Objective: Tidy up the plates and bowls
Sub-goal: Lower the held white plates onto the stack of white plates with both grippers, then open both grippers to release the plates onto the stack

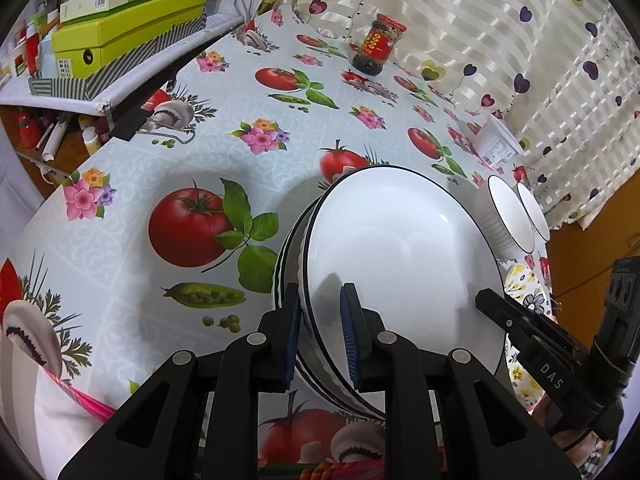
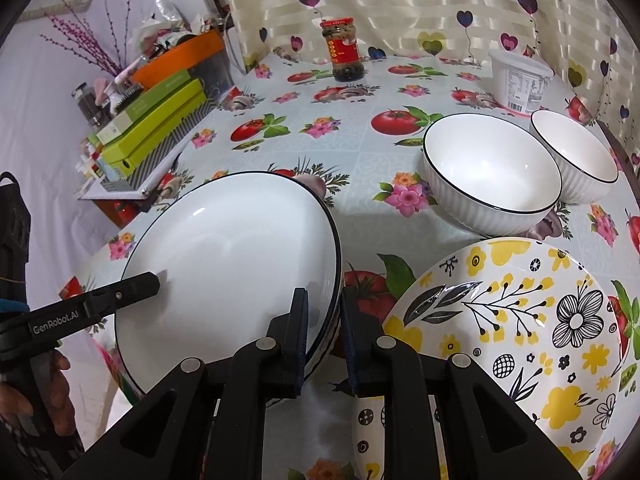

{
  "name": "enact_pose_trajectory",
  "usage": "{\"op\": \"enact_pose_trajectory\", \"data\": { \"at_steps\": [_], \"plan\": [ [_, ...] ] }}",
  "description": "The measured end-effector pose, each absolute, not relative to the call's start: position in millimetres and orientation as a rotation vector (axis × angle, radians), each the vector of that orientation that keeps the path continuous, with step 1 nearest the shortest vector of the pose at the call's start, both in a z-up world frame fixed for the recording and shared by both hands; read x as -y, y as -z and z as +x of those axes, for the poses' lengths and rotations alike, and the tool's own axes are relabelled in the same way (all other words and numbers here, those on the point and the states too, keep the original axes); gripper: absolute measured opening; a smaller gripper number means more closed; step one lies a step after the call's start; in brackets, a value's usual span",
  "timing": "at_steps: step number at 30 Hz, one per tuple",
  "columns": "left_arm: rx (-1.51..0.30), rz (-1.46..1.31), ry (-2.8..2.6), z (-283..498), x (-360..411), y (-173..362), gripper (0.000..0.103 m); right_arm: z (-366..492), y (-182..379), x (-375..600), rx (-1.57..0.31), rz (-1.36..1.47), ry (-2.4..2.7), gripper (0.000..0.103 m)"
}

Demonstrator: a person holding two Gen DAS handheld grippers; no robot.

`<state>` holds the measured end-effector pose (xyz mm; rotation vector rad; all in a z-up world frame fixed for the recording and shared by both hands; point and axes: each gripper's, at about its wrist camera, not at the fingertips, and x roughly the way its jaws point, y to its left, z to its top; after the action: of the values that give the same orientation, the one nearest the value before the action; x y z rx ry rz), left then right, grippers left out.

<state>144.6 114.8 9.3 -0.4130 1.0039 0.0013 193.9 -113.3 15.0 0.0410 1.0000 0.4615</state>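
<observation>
Tool pads hiding plate stack rims

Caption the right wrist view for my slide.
Both claws, right and left, grip the white plate stack beside a floral plate and two white bowls.

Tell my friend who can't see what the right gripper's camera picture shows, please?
The right gripper pinches the rim of a stack of white plates, while the left gripper reaches over from the other side. A flowered plate, two white bowls and a jar sit on the vegetable-print tablecloth.
</observation>
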Motion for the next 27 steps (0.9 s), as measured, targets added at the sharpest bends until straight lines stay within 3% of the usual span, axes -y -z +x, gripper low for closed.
{"op": "enact_pose_trajectory", "data": {
  "at_steps": [14, 17, 27],
  "plan": [
    [-0.999, -0.324, -0.042, 140, -104, -16, 0.021, 188, -15, 114, -0.973, 0.036, -0.456, 0.018],
    [-1.004, -0.301, -0.063, 139, -104, -18, 0.03, 188, -14, 113, -0.974, 0.038, -0.456, 0.019],
    [-0.983, -0.351, -0.043, 137, -110, -16, 0.03, 186, -7, 116, -0.957, 0.069, -0.465, 0.019]
  ]
}}
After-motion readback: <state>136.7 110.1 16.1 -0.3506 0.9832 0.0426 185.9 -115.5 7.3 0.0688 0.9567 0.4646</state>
